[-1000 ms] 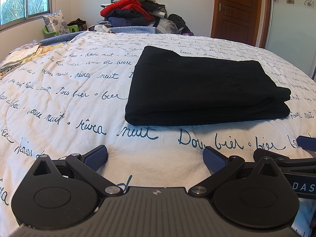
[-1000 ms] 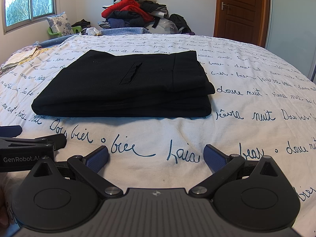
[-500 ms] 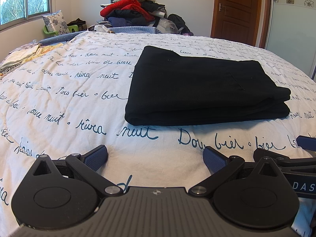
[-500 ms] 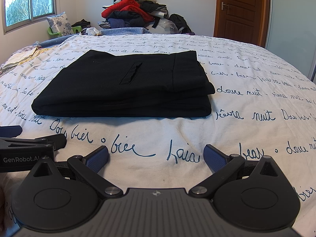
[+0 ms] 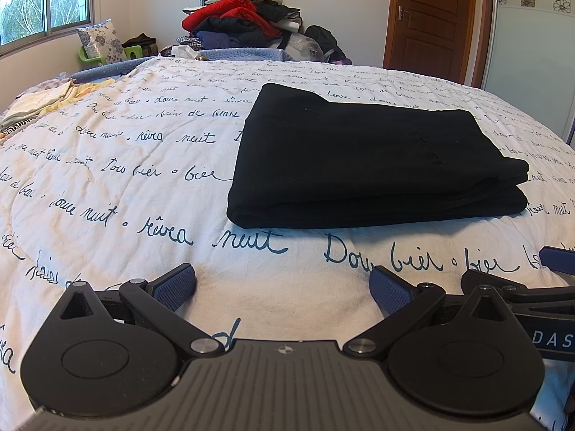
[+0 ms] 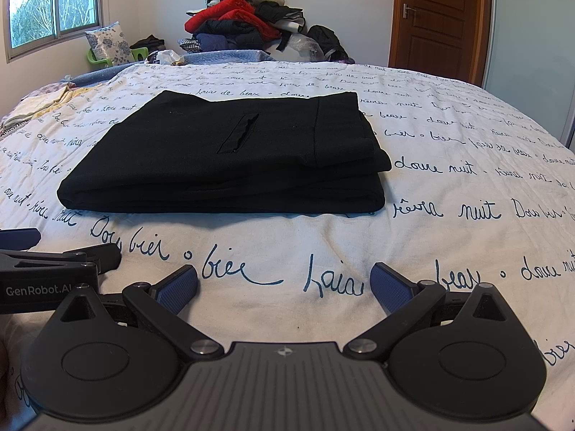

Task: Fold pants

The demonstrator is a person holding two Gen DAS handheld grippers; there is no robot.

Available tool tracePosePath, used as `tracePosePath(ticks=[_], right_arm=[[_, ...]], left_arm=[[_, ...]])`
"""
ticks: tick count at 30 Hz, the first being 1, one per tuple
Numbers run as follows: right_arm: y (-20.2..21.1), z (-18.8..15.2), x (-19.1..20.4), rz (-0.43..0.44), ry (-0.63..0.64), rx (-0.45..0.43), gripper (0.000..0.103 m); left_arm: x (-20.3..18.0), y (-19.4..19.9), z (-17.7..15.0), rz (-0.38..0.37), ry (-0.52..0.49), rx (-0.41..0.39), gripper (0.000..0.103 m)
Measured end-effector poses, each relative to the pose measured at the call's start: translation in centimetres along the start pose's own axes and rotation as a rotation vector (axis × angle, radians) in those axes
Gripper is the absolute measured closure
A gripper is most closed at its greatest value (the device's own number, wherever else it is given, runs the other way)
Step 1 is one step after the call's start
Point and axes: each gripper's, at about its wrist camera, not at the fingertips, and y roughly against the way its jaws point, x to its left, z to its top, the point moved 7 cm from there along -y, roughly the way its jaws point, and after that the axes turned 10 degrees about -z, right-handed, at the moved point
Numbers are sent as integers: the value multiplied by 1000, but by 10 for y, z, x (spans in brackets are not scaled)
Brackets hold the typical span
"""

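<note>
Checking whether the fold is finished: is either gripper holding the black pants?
No: the left gripper and right gripper are open over the quilt, short of the folded black pants.

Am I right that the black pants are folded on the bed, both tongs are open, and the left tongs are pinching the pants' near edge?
Not quite. The left tongs pinch nothing: the left wrist view shows them open over bare bedspread, short of the pants. The rest holds: the pants lie folded on the bed, and the right tongs are open too.
</note>
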Motion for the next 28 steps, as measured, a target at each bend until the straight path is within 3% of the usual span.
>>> tracePosePath(ticks=[28], right_arm=[[0,0,1,-4,2,2,0]], left_arm=[[2,2,1,-18,13,-6,0]])
